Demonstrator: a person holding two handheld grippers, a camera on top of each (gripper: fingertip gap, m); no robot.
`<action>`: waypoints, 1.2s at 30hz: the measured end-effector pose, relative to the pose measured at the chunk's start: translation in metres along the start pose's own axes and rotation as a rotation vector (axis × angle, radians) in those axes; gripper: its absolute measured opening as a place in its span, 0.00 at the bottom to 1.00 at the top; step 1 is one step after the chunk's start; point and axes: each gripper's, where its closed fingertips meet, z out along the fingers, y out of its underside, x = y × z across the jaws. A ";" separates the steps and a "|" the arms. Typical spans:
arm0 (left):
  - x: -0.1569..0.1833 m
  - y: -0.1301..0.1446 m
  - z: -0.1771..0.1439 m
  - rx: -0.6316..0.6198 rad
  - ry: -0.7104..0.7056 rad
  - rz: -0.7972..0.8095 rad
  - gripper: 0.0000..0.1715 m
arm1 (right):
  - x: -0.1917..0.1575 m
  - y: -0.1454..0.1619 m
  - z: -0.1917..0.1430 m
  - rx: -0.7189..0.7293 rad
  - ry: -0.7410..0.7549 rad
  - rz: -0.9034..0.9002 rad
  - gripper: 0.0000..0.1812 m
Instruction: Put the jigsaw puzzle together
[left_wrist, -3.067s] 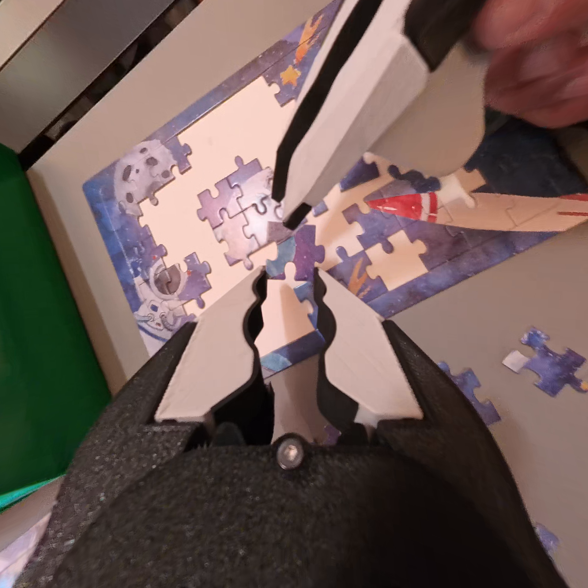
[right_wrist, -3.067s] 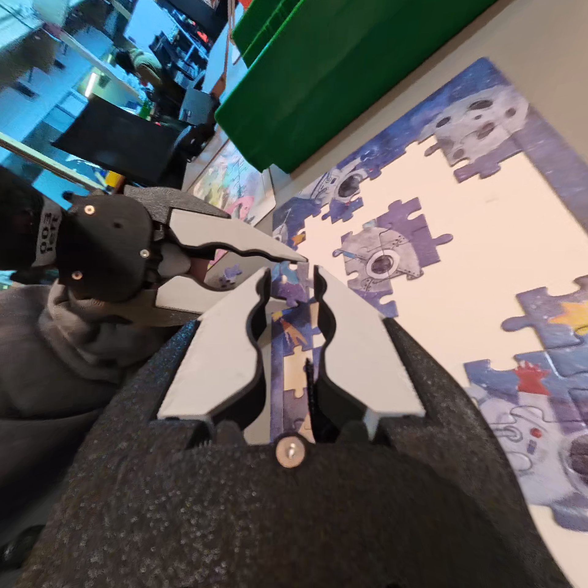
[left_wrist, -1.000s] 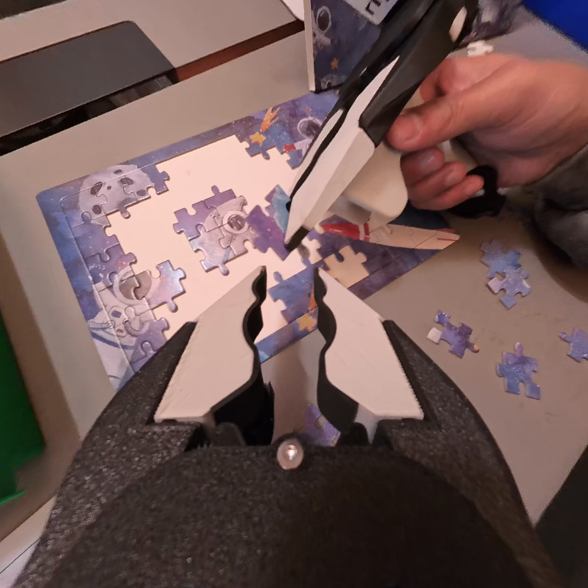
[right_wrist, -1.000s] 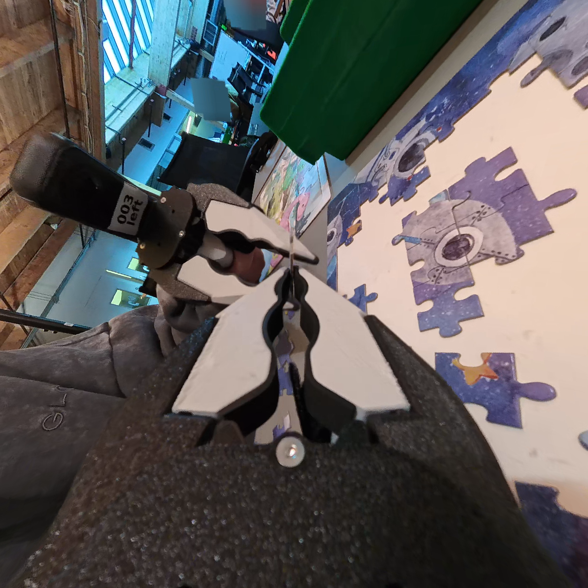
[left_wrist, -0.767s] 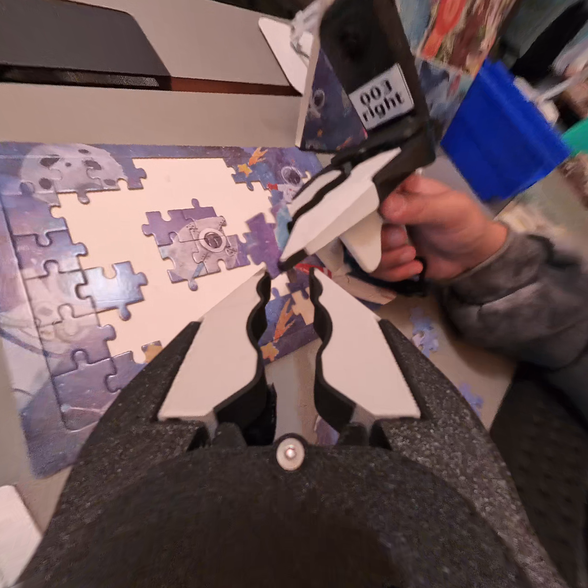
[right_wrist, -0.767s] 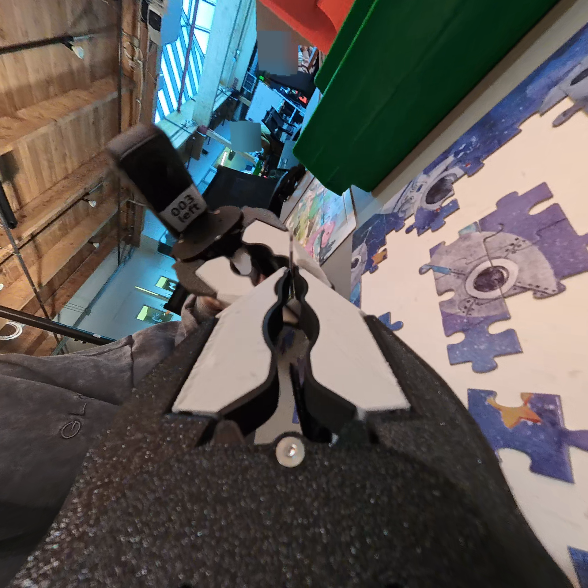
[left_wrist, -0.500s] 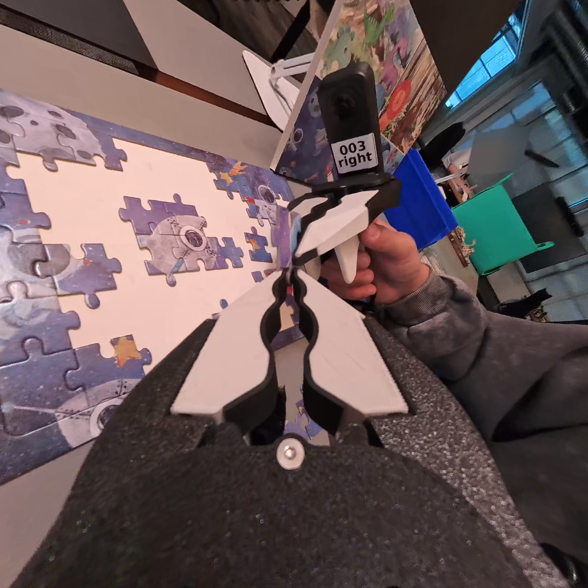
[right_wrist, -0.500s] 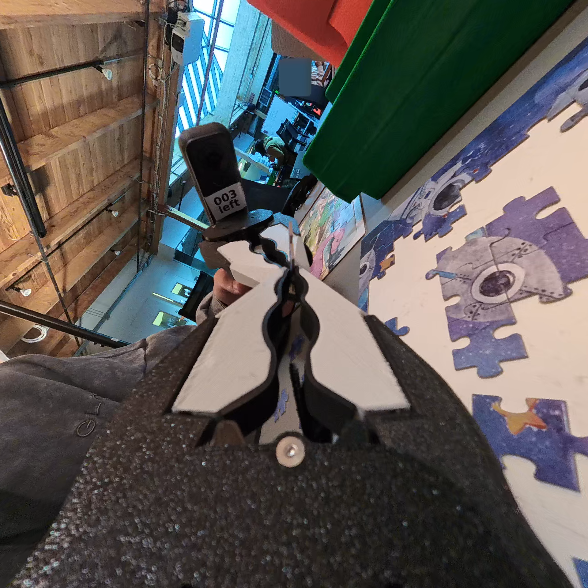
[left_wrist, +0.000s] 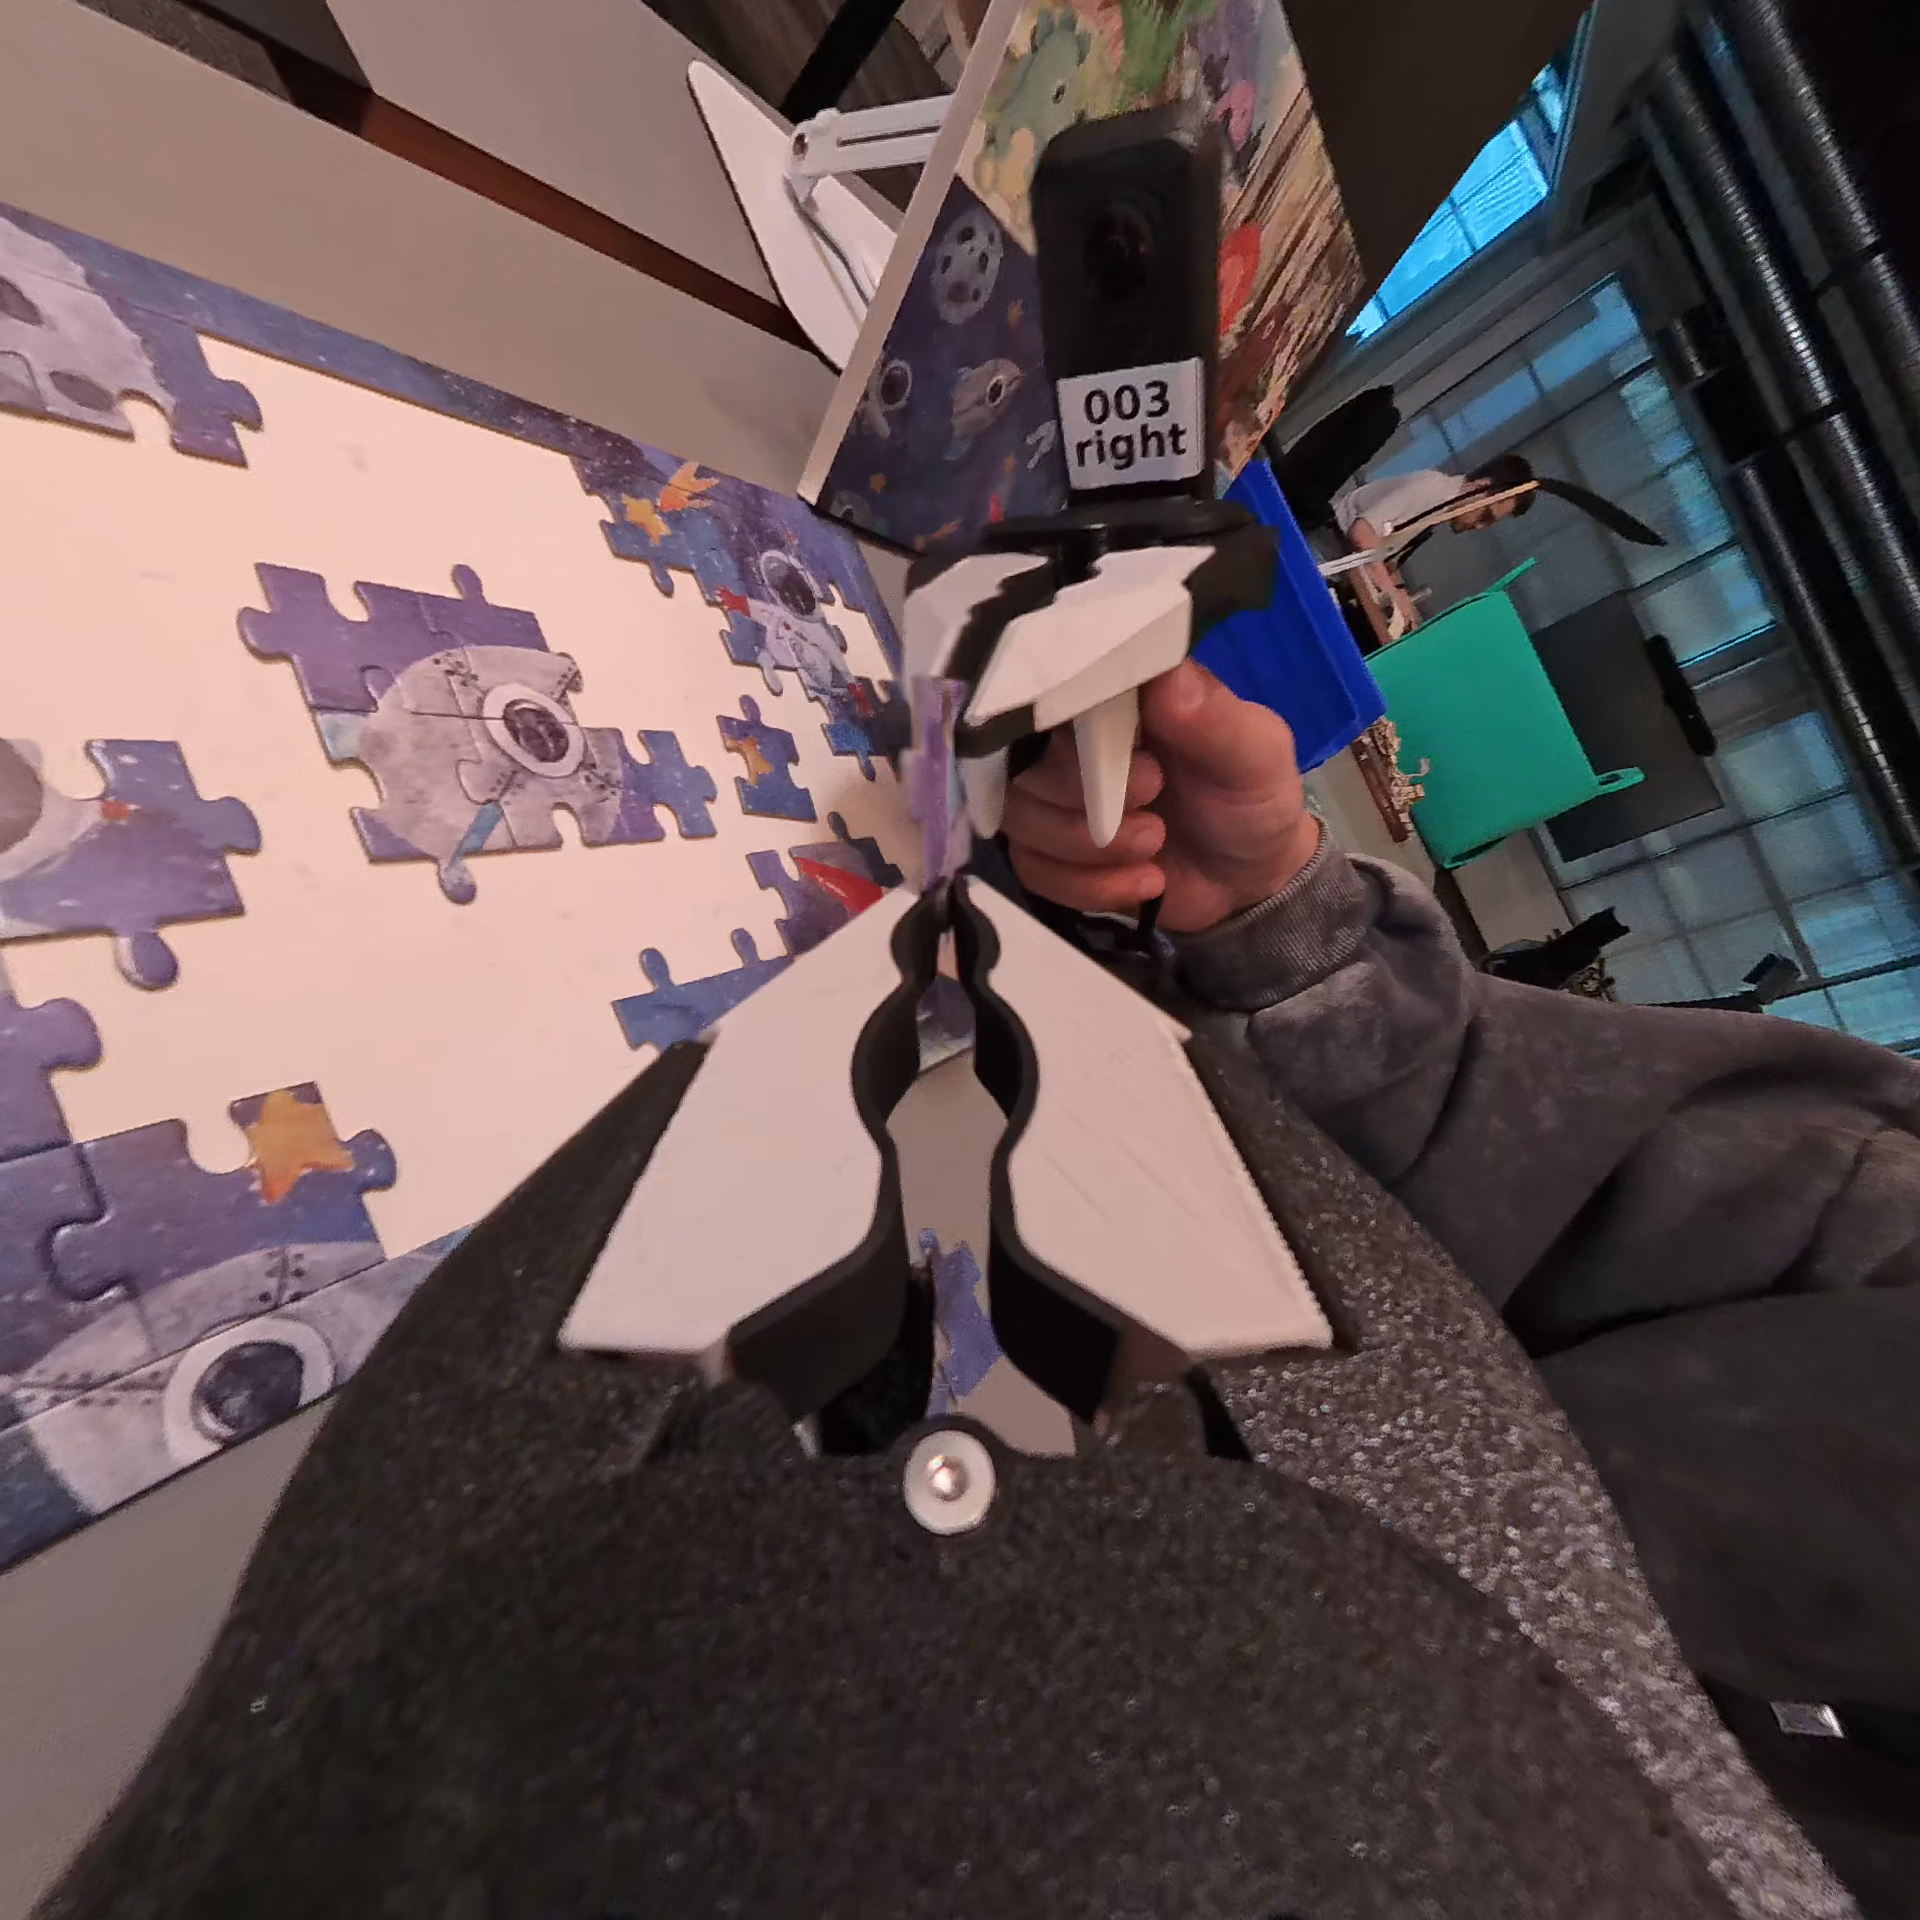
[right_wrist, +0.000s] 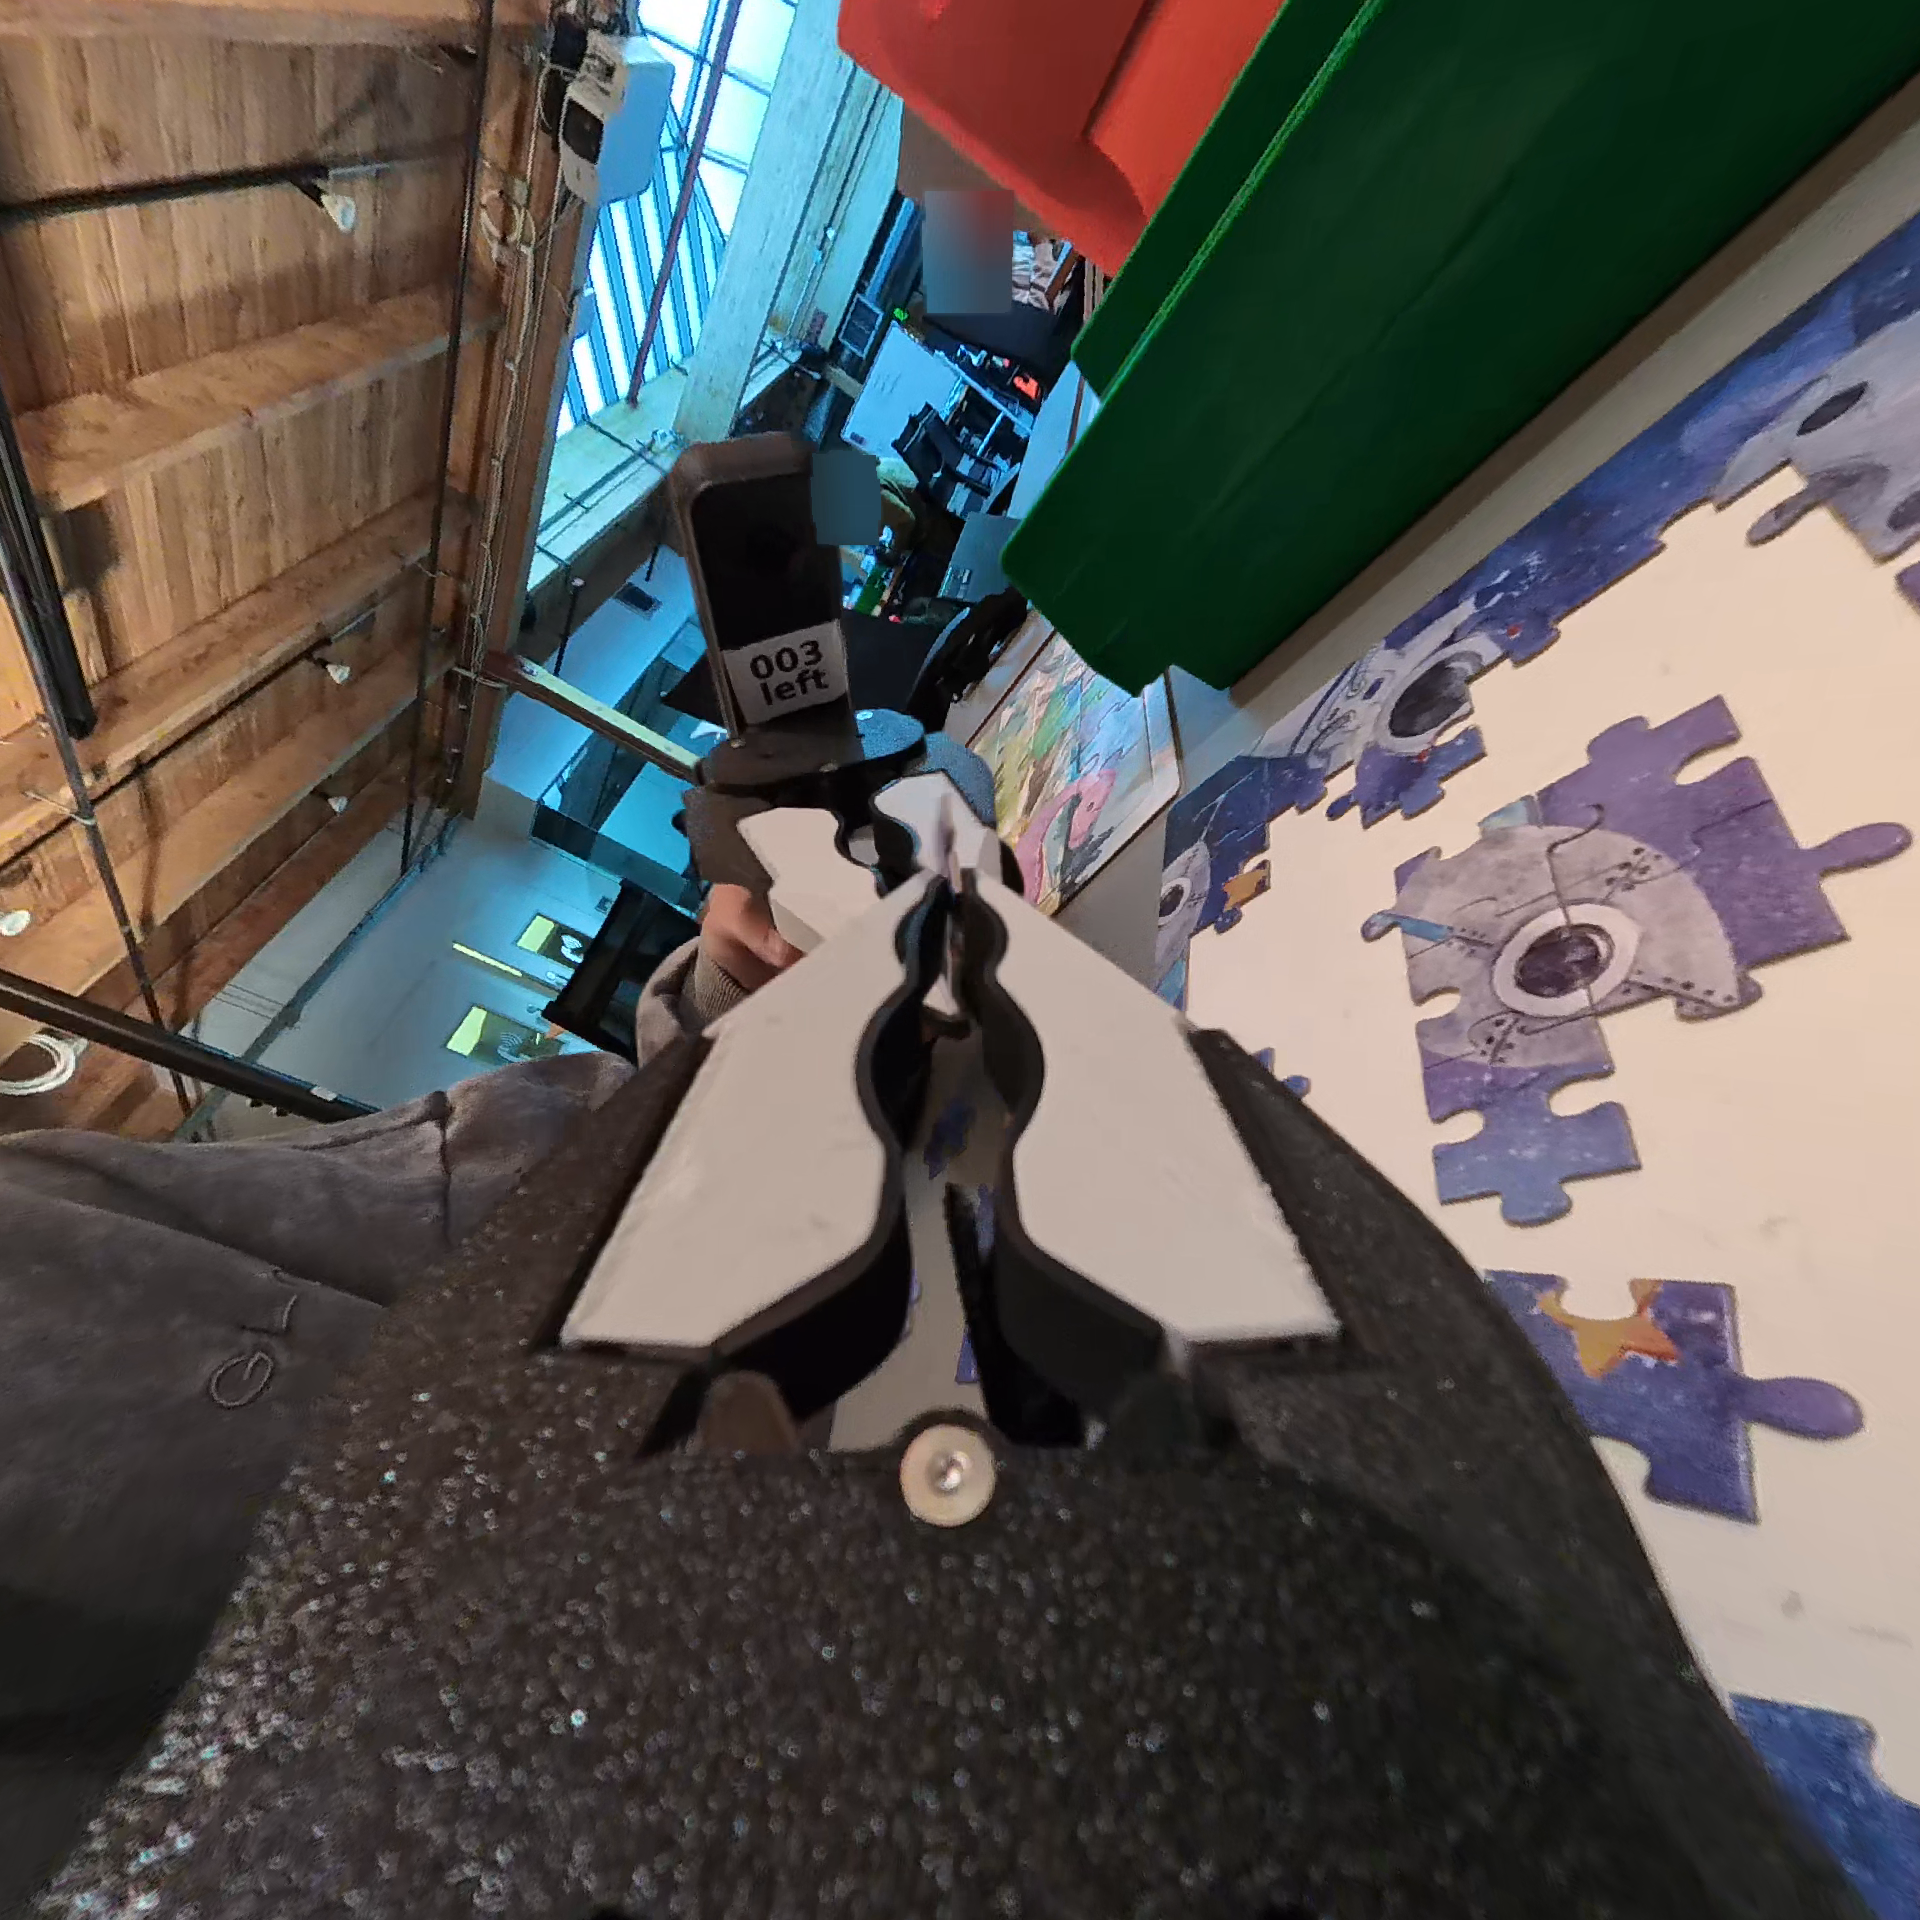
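Both tools, left tool (left_wrist: 943, 902) and right tool (left_wrist: 961, 717), seemingly clamped tight on one purple puzzle piece (left_wrist: 938, 790) edge-on.

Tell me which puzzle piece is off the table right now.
The purple piece pinched on edge between the left gripper and right gripper. Every other piece lies flat on the board or table.

Grey table (left_wrist: 436, 249), half-built space jigsaw (left_wrist: 457, 727), green bin (right_wrist: 1455, 312)
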 end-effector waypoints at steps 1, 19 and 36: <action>-0.005 -0.002 -0.003 0.008 -0.030 0.008 0.02 | 0.000 0.000 0.000 -0.007 0.012 -0.012 0.01; 0.015 -0.021 -0.015 0.116 0.029 0.110 0.03 | -0.017 -0.011 0.000 0.065 -0.090 0.036 0.01; 0.010 -0.022 -0.018 0.115 0.033 0.073 0.09 | -0.016 -0.005 0.004 0.024 -0.068 0.008 0.00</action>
